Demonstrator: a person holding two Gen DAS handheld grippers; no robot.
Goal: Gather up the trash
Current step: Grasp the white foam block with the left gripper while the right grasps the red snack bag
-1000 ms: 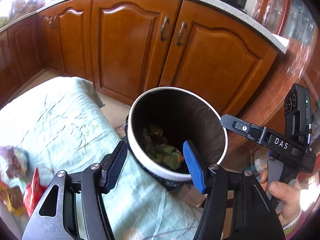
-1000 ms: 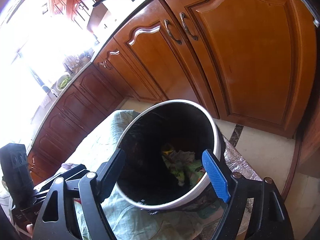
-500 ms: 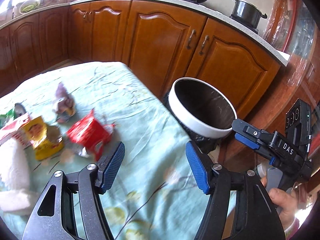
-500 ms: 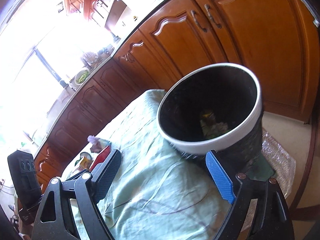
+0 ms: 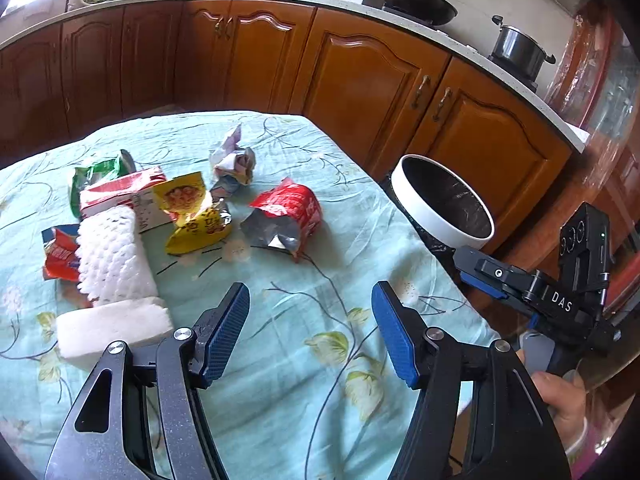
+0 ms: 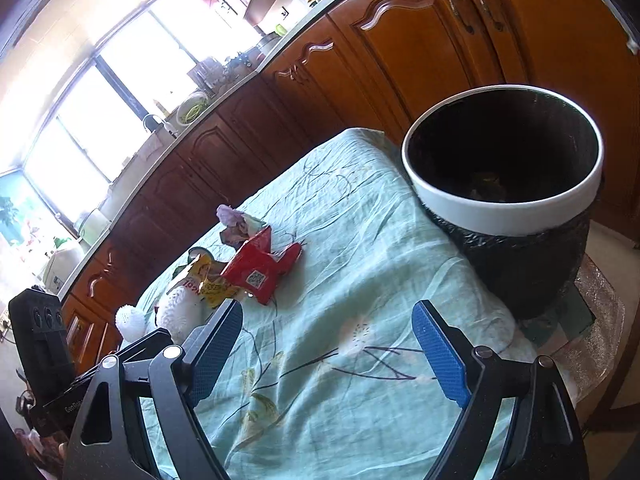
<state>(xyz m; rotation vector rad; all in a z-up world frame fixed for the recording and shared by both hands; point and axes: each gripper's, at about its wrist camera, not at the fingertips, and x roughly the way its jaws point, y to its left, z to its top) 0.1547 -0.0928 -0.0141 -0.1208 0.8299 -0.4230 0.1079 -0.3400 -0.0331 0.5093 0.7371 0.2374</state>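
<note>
Several pieces of trash lie on the table's pale green cloth (image 5: pixel 304 364): a torn red wrapper (image 5: pixel 286 216) (image 6: pixel 260 272), a yellow snack packet (image 5: pixel 196 216) (image 6: pixel 208 280), crumpled paper (image 5: pixel 234 160) (image 6: pixel 236 224), a red-and-white carton (image 5: pixel 124 196), a green packet (image 5: pixel 96 172), white foam netting (image 5: pixel 112 256) and a white foam block (image 5: pixel 112 328). The white-rimmed bin (image 5: pixel 420 216) (image 6: pixel 500 216) with a black liner stands off the table's right edge, with some trash at its bottom. My left gripper (image 5: pixel 310 300) hovers open over bare cloth, nearer than the red wrapper. My right gripper (image 6: pixel 328 312) is open and empty too.
Brown wooden cabinets (image 5: pixel 360 80) run behind the table under a counter holding a wok (image 5: pixel 416 0) and a pot (image 5: pixel 518 46). A bright window (image 6: pixel 80 120) fills the far left. The table's right edge drops off just before the bin. A hand (image 5: pixel 560 396) holds the right gripper's handle.
Both views swung away from the bin's mouth toward the table. The bin now sits to the right and the trash pile has come into sight. Both grippers stayed open and empty.
</note>
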